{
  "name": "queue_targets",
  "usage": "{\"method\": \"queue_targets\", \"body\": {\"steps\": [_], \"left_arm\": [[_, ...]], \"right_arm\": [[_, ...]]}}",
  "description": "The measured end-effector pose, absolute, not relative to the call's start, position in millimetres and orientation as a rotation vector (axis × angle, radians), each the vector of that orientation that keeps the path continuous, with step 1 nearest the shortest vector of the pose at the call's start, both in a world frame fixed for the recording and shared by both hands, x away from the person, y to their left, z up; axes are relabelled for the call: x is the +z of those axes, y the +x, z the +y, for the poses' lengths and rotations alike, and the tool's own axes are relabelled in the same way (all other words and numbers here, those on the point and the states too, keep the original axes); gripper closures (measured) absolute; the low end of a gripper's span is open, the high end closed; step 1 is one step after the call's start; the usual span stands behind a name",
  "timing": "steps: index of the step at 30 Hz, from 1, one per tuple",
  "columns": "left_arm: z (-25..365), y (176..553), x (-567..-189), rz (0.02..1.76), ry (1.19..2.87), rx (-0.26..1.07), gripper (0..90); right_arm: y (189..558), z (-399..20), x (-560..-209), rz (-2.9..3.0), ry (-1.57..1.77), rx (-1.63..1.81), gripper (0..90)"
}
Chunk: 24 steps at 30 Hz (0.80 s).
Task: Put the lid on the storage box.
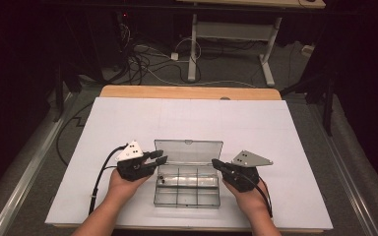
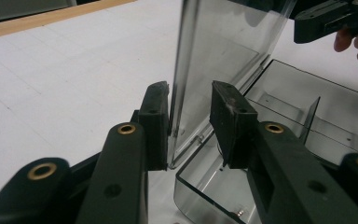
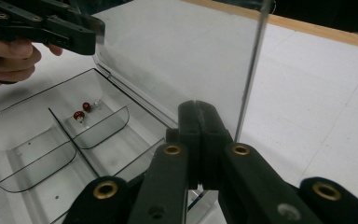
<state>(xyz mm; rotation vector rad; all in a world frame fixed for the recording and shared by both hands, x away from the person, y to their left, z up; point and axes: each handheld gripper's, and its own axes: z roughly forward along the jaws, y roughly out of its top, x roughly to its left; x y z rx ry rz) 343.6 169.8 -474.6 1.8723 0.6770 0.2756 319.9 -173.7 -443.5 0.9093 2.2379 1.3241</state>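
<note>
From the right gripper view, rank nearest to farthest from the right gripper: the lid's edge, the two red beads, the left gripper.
1. The lid's edge: upright just beyond the right gripper, slightly right of its shut fingers.
2. The two red beads: left, in a rear compartment of the clear box.
3. The left gripper: top left, at the lid's far side.

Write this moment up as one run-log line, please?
clear box: open | lid: upright, between left gripper pads | right gripper: shut beside lid
</note>
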Motion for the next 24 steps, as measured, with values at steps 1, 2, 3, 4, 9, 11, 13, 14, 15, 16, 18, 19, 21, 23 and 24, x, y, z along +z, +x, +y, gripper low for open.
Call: {"method": "queue_targets", "body": {"steps": [1, 2, 3, 4, 9, 11, 13, 14, 15, 16, 18, 19, 21, 23, 24], "left_arm": [[170, 343, -475, 0.677, 1.871, 0.277, 65.3], [171, 342, -475, 0.676, 1.872, 0.277, 65.3], [171, 341, -475, 0.672, 1.875, 0.276, 65.2], [172, 340, -476, 0.672, 1.876, 0.28, 65.2], [175, 335, -478, 0.681, 1.889, 0.281, 65.0], [176, 331, -479, 0.682, 1.895, 0.288, 64.9], [178, 327, -480, 0.682, 1.901, 0.292, 63.5], [180, 325, -480, 0.685, 1.901, 0.294, 63.5], [182, 322, -480, 0.687, 1.906, 0.294, 63.5], [183, 320, -481, 0.691, 1.91, 0.302, 63.4], [188, 315, -481, 0.709, 1.91, 0.304, 63.4], [190, 314, -482, 0.72, 1.903, 0.293, 63.4], [194, 310, -485, 0.736, 1.904, 0.265, 63.6], [196, 305, -487, 0.74, 1.913, 0.233, 65.8], [196, 303, -488, 0.733, 1.917, 0.22, 70.9]], "right_arm": [[319, -173, -443, 2.239, 0.91, 1.321, 90.0], [319, -173, -443, 2.24, 0.905, 1.319, 90.0], [319, -173, -444, 2.241, 0.902, 1.318, 90.0], [318, -173, -444, 2.242, 0.9, 1.316, 90.0], [315, -173, -444, 2.244, 0.901, 1.314, 90.0], [314, -174, -444, 2.245, 0.897, 1.313, 90.0], [312, -174, -445, 2.247, 0.893, 1.314, 90.0], [311, -174, -446, 2.247, 0.891, 1.314, 90.0], [310, -174, -446, 2.248, 0.891, 1.315, 90.0], [309, -174, -447, 2.249, 0.887, 1.313, 90.0], [307, -174, -447, 2.251, 0.885, 1.312, 90.0], [306, -174, -448, 2.251, 0.884, 1.313, 90.0], [304, -175, -448, 2.253, 0.883, 1.315, 90.0], [302, -175, -449, 2.254, 0.883, 1.313, 90.0], [301, -175, -449, 2.256, 0.882, 1.313, 90.0]]}}
